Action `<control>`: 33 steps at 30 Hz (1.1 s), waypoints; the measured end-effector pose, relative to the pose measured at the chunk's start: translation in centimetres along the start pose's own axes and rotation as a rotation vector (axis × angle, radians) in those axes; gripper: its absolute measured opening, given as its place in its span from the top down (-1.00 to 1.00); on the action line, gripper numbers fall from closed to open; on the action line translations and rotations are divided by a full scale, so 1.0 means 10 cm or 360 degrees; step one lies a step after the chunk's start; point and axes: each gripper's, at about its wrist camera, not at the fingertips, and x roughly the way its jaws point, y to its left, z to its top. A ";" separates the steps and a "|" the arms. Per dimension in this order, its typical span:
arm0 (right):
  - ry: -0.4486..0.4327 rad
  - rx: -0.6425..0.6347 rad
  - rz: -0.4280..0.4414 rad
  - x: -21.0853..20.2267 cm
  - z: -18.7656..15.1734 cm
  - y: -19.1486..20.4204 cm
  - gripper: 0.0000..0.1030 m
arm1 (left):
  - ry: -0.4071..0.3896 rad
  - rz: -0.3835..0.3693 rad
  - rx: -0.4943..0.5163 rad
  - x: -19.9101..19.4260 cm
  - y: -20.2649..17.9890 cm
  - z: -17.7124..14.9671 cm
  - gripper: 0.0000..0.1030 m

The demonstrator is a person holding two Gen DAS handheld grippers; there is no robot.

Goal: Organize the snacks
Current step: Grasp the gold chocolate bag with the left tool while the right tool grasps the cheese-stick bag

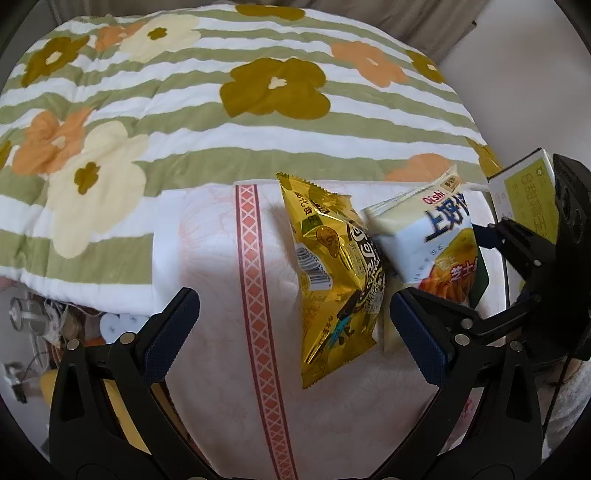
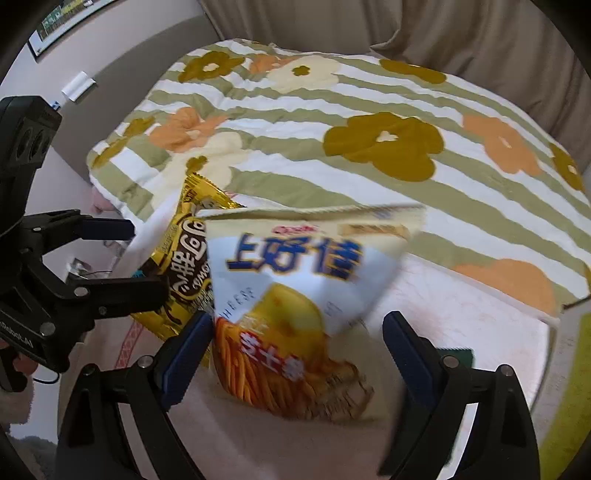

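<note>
A gold snack bag [image 1: 332, 280] lies on a white cloth with a red patterned stripe [image 1: 255, 295]. A white and blue Oishi snack bag [image 1: 432, 240] lies to its right, overlapping it. My left gripper [image 1: 291, 332] is open and empty, its right finger beside the gold bag. In the right wrist view the Oishi bag [image 2: 295, 295] is blurred between the open fingers of my right gripper [image 2: 295, 343], touching the left pad. The gold bag [image 2: 184, 266] lies behind it, to the left. My left gripper [image 2: 144, 258] shows open at the left. My right gripper [image 1: 439, 262] shows at the right edge.
A green-striped flowered quilt [image 1: 221, 110] covers the bed behind the cloth. A yellow-green box [image 1: 524, 195] stands at the far right. Clutter lies on the floor at the lower left [image 1: 37, 325]. A beige curtain [image 2: 443, 33] hangs behind the bed.
</note>
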 end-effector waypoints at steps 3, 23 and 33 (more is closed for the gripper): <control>0.0003 -0.0040 0.0032 0.06 0.00 0.02 -0.77 | 0.0008 0.0007 -0.0006 0.02 -0.01 0.02 -0.98; -0.0133 0.0085 -0.0043 -0.35 -0.07 -0.30 -0.15 | 0.0074 0.0094 0.0055 0.39 -0.35 0.20 -0.98; -0.0130 0.0076 -0.0050 -0.34 -0.07 -0.33 -0.15 | 0.0074 0.0236 0.0192 0.47 -0.45 0.17 -0.17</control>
